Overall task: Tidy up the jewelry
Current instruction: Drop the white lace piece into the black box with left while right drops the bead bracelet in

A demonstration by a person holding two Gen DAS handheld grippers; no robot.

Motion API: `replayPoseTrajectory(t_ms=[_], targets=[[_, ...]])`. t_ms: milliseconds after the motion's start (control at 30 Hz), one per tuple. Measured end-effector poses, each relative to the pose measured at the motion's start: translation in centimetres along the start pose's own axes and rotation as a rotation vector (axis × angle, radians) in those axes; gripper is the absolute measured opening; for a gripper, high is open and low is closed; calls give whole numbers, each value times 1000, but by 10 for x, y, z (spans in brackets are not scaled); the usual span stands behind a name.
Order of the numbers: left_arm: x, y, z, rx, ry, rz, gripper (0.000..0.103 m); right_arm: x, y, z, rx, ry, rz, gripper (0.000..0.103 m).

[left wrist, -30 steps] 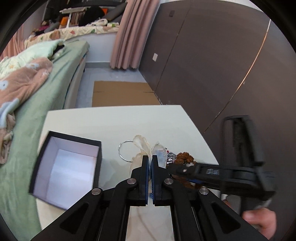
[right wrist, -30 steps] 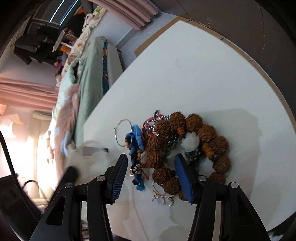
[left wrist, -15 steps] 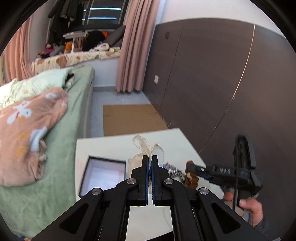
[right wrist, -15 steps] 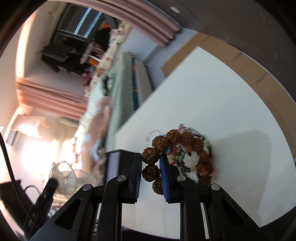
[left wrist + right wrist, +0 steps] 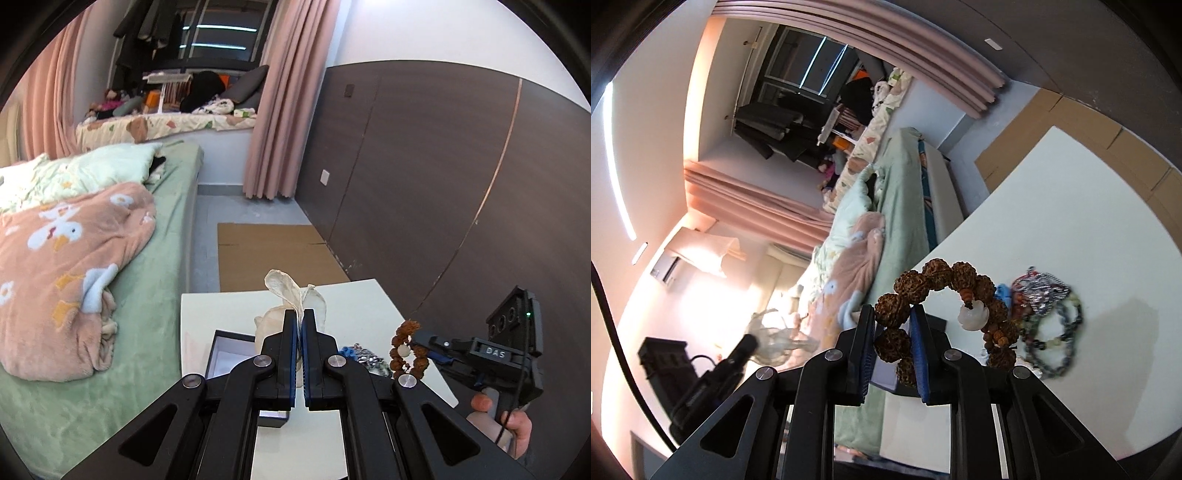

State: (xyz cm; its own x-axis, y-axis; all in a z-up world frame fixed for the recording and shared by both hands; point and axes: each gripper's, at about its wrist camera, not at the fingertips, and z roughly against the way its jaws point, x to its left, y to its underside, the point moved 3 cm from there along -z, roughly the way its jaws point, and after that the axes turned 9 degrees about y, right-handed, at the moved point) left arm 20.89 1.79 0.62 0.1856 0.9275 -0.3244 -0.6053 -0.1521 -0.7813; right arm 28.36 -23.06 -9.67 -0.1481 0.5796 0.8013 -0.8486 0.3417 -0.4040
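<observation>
While the left gripper [image 5: 299, 328] is clenched on the neck of a sheer cream pouch [image 5: 291, 299], the left wrist view shows that pouch lifted clear above the white table [image 5: 354, 306]. Directly below the pouch an open black box [image 5: 231, 349] with a white inside sits on the table, partly hidden by the gripper. To the right of the box lies a small heap of jewelry [image 5: 364, 358], and further right the right gripper [image 5: 417, 345] carries a brown bead bracelet [image 5: 404, 349] off the table.

From the right wrist view, the right gripper [image 5: 893, 328] is grasping the brown bead bracelet [image 5: 938, 280] by its large rough beads, the loop and its white charm hanging free above the table [image 5: 1071, 206]. Right of the bracelet the other bracelets [image 5: 1047, 314] lie bunched on the table. Far left of the bracelet the left gripper [image 5: 748, 341] shows with the pouch [image 5: 775, 332], both blurred
</observation>
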Motion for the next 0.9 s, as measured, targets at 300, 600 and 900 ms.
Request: replayPoseTrajectory(t_ms=[300, 600, 900], targets=[[39, 16, -28, 19, 28, 78, 2, 10, 8, -24, 38, 9, 23, 21], [88, 36, -60, 113, 95, 297, 80, 37, 12, -52, 66, -43, 85, 21], [113, 25, -24, -16, 76, 355, 101, 62, 21, -80, 97, -41, 165, 22]])
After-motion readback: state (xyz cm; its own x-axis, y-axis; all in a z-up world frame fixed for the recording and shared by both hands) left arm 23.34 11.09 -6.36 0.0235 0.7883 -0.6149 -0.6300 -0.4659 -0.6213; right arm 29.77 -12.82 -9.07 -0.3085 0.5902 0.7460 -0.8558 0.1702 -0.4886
